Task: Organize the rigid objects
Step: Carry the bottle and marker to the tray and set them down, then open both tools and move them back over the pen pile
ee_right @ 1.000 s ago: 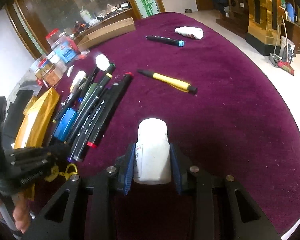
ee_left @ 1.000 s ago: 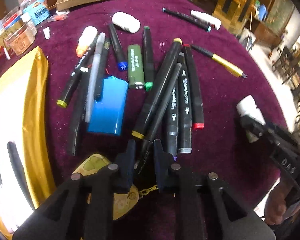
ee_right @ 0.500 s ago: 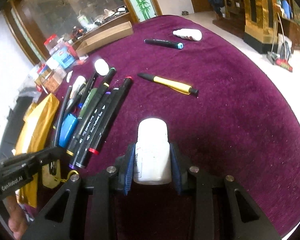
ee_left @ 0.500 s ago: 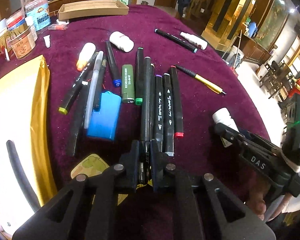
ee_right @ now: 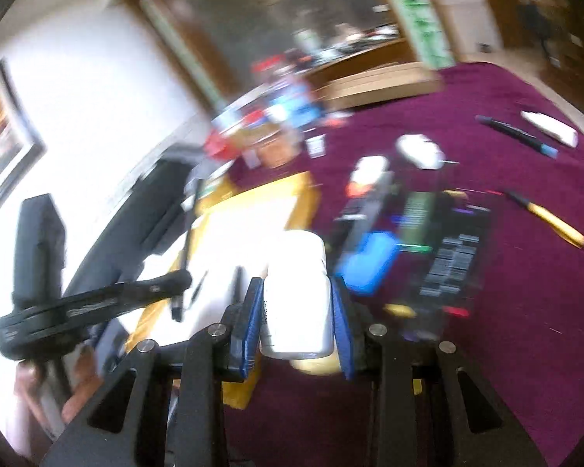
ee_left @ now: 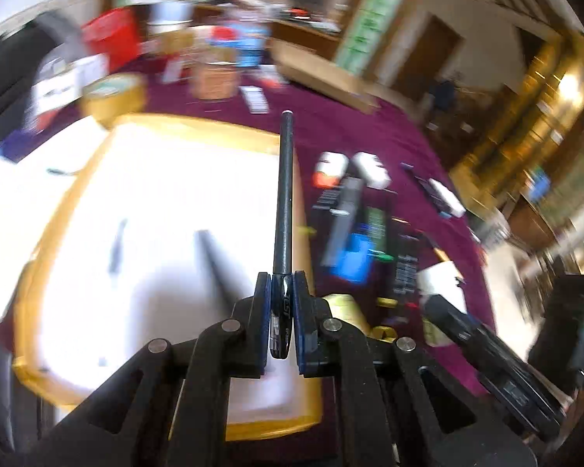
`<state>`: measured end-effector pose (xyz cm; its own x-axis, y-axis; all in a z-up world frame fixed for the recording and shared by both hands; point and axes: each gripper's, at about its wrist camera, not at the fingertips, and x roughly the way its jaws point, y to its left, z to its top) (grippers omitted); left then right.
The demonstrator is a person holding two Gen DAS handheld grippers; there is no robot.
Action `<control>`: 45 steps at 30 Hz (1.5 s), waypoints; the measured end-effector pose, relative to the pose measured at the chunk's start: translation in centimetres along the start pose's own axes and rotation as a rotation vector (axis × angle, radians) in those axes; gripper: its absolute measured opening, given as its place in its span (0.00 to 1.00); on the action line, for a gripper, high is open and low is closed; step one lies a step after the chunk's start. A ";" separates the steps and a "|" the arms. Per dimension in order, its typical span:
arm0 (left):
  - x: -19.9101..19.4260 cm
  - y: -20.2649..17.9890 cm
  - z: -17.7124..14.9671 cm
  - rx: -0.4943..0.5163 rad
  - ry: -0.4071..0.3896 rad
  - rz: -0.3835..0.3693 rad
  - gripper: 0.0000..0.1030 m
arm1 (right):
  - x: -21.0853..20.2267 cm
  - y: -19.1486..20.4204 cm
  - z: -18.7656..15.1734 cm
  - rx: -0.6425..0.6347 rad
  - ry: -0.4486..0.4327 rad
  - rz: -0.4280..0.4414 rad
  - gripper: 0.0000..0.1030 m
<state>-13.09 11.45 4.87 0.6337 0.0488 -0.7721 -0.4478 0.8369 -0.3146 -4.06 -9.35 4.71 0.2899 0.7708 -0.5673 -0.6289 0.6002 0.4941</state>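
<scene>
My left gripper (ee_left: 282, 295) is shut on a long black marker (ee_left: 285, 198), held in the air over the right edge of the gold-rimmed white tray (ee_left: 70, 202). Two dark pens lie in the tray. My right gripper (ee_right: 296, 311) is shut on a white bottle (ee_right: 298, 295), held above the tray's near corner (ee_right: 261, 194). The left gripper with the marker also shows in the right wrist view (ee_right: 177, 284). The pile of markers (ee_right: 447, 249) and a blue case (ee_right: 366, 260) lie on the purple cloth. Both views are blurred.
Jars and boxes (ee_left: 214, 66) stand at the back of the table with a long cardboard box (ee_right: 381, 81). A yellow pen (ee_right: 549, 222), a black marker (ee_right: 518, 134) and a white tube (ee_right: 553, 128) lie apart to the right.
My left gripper has lifted a black marker out of the pile and swung left over the tray. My right gripper, still holding the white bottle, has also swung left toward the tray.
</scene>
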 end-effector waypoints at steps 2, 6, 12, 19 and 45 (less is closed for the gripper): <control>0.5 2.9 -0.1 -0.052 0.020 0.054 0.08 | 2.1 2.6 0.4 -0.059 0.042 0.058 0.29; 2.6 5.5 -0.9 -0.110 0.090 0.091 0.08 | 6.8 5.3 0.9 -0.109 0.136 0.041 0.29; 4.9 6.2 -1.9 -0.117 0.153 0.115 0.08 | 13.7 7.5 1.2 -0.223 0.250 -0.113 0.29; 4.4 6.8 -2.1 -0.106 0.151 0.149 0.08 | 17.6 8.0 0.8 -0.287 0.368 -0.238 0.29; 2.0 -6.1 -2.7 0.233 0.023 -0.030 0.46 | 0.8 -6.8 0.8 0.095 0.090 -0.104 0.35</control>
<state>-10.76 4.95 3.73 0.6286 0.0121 -0.7776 -0.2701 0.9410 -0.2037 1.02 -12.60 1.45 0.2811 0.6836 -0.6735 -0.5265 0.6966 0.4874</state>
